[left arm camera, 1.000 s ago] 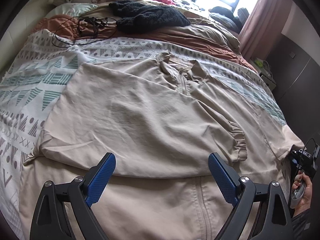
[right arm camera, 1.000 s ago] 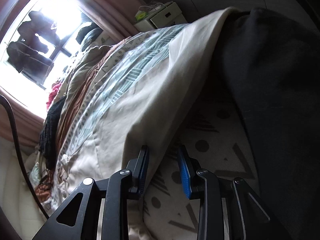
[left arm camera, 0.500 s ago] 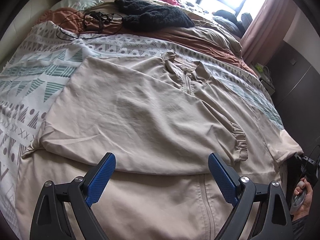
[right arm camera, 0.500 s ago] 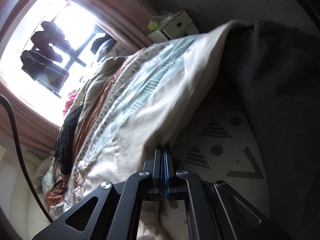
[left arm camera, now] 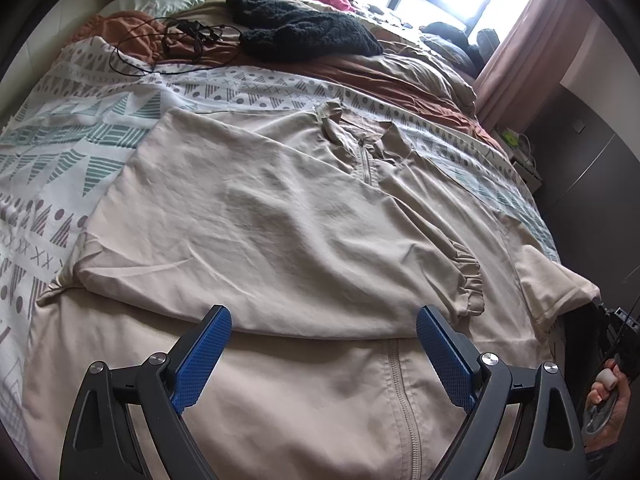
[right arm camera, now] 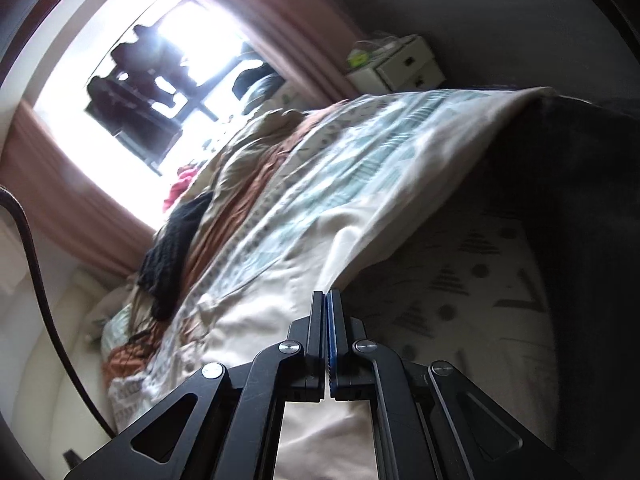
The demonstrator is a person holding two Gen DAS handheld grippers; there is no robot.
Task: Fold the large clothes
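bright window light falls across a bed [left arm camera: 92, 132] covered with a patterned sheet of triangles and stripes, with a black knit [left arm camera: 296, 28] and a tangle of cable [left arm camera: 176, 48] lying near the far end. a large beige garment [left arm camera: 280, 216] with a front zip is spread flat over the near part of the bed, collar pointing toward the window. its left side is already folded in over the middle, the ruffled cuff [left arm camera: 468, 280] resting near the zip, while its right sleeve [left arm camera: 560, 288] hangs toward the bed's edge.

the left gripper [left arm camera: 324, 348] hovers just above the lower part of the garment with its blue pads spread wide and nothing between them. the right gripper [right arm camera: 328, 320] has its pads clenched together at the right edge of the beige cloth; the fabric [right arm camera: 312, 280] runs up to the closed tips and seems pinched there, though the exact bite is hard to see. the hand holding it shows at the right edge of the left view [left arm camera: 612, 400].

judging from this, the step in hand is folding the right side inward. the next move probably calls for carrying the pinched edge up and across toward the zip, keeping the cloth taut so it lands flat over the first fold, while the left gripper may need to pin or smooth the hem
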